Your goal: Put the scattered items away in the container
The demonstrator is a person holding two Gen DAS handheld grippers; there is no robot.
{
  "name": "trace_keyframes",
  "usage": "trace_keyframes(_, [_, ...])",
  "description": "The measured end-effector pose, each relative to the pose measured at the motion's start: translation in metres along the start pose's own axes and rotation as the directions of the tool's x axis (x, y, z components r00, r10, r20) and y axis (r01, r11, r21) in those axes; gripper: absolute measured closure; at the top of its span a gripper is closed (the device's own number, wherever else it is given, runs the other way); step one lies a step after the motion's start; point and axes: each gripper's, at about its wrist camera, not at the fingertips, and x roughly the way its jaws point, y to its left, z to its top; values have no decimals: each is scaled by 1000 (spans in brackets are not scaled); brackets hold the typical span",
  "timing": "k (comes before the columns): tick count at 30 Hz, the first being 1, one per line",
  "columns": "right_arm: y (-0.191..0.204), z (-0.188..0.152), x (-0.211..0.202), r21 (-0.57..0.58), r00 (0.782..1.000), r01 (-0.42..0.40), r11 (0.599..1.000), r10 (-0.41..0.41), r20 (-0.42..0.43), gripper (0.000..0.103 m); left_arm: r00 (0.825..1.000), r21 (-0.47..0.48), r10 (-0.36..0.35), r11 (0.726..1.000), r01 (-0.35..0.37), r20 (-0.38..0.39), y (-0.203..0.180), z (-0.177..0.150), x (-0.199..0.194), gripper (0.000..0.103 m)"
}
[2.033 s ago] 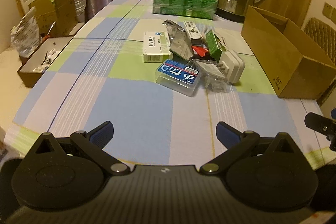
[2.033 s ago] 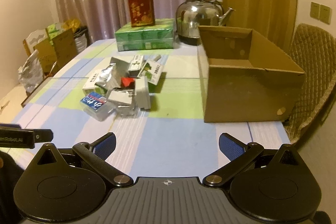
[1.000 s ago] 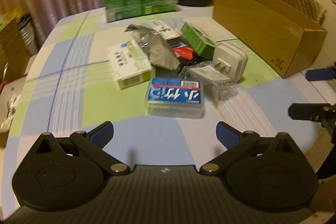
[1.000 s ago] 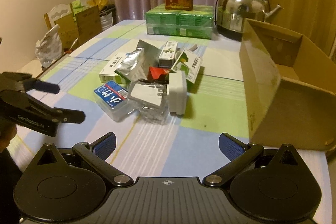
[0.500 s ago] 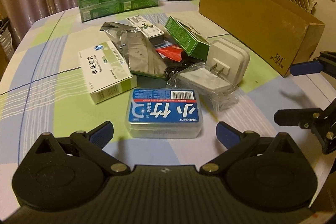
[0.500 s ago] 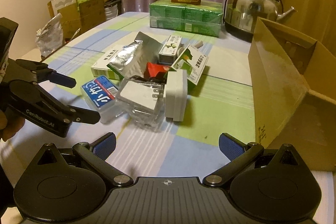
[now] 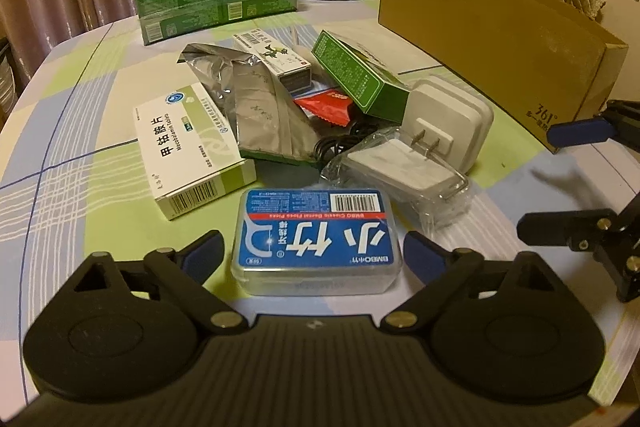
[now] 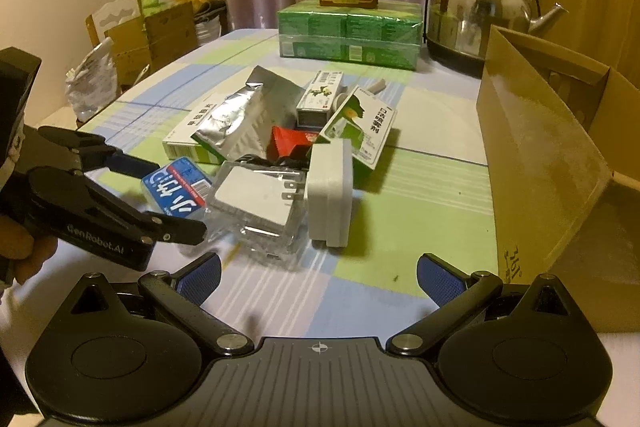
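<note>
Left wrist view: the left gripper point(image 7: 314, 257) has its two blue-padded fingers point(image 7: 204, 253) set on either side of the blue-labelled floss-pick box point(image 7: 316, 241), low in the centre of the frame; the jaws are closing, the box lies between them, and a thin gap shows on each side, so the pads do not yet press it. Just above and right of the box lies a clear bag with a white adapter point(image 7: 404, 173), and beyond it a white plug block point(image 7: 450, 125) stands on edge. To the left of centre sits a white and green medicine box point(image 7: 188, 145), a silver foil pouch point(image 7: 260, 107) leans against it, and a red packet point(image 7: 326, 107), a green carton point(image 7: 356, 73) and a small white carton point(image 7: 274, 57) fill the middle of the pile. All rest on the checked tablecloth point(image 7: 92, 75). The cardboard box point(image 7: 500, 39) stands open at the upper right, well apart from the pile. At the right edge the right gripper point(image 7: 560, 183) comes into the frame. In the right wrist view its fingers point(image 8: 438, 277) stand wide apart over bare cloth at the lower centre, holding and touching nothing, with the plug block above them and the cardboard box on the right.
</note>
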Motion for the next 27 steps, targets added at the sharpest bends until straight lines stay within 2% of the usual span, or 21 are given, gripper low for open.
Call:
trace_keyframes(2, [-1,2,2,3,1000,0,1000,-1,5,2,1000,17,5,1000,-5,-12,-2,0,2,18])
trace_keyframes(7, [-2,7,6,-1,1000,-6,1000,6,16,2,1000,5,4,1000,-4,-18,-1,-3,-1,19])
trace_keyframes(18, [-1,30,26,11,998,4,1000,-5,67,3,998,-65,43,997,-46,-40,0,-19,-36,19])
trace_keyframes(20, [-2,34,30,18,998,6,1000,-7,69,17,998,-85,41,995,-45,-40,0,-21,-39,19])
trace_keyframes(23, [-5,38,37,30,998,0,1000,-2,60,23,999,-96,40,994,-43,-33,-2,-23,-43,19])
trace_keyframes(27, [-7,42,41,32,998,3,999,-5,58,42,999,-104,33,994,-36,-24,-7,-23,-44,19])
